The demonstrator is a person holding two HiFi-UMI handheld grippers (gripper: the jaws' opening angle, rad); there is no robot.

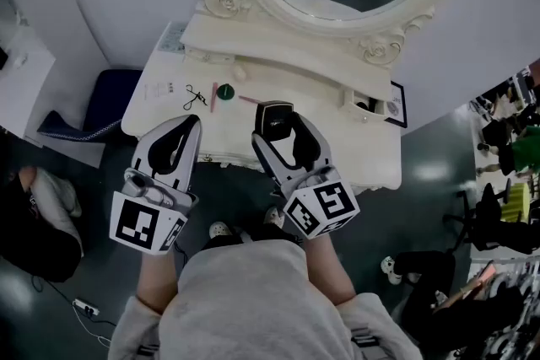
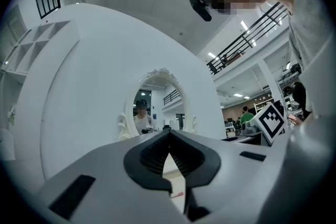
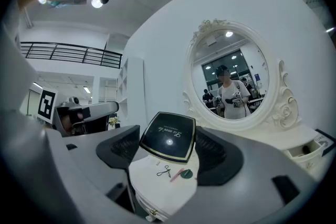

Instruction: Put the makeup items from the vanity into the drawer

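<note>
A white vanity (image 1: 354, 152) with an oval mirror stands below me. On its top lie an eyelash curler (image 1: 196, 96), a pink stick (image 1: 213, 97), a round green item (image 1: 225, 92) and a second pink stick (image 1: 250, 100). My right gripper (image 1: 275, 115) is shut on a black square compact (image 1: 273, 119), held above the vanity's front edge; the right gripper view shows the compact (image 3: 168, 136) between the jaws, above the curler (image 3: 164, 171). My left gripper (image 1: 192, 124) hovers to the left, shut and empty, its tips meeting (image 2: 169, 136). A small drawer (image 1: 368, 104) stands open at the back right.
A blue seat (image 1: 110, 101) stands left of the vanity. A dark framed card (image 1: 398, 105) leans at the vanity's right end. Papers (image 1: 157, 90) lie at its left end. Chairs and clutter (image 1: 498, 206) fill the floor at the right.
</note>
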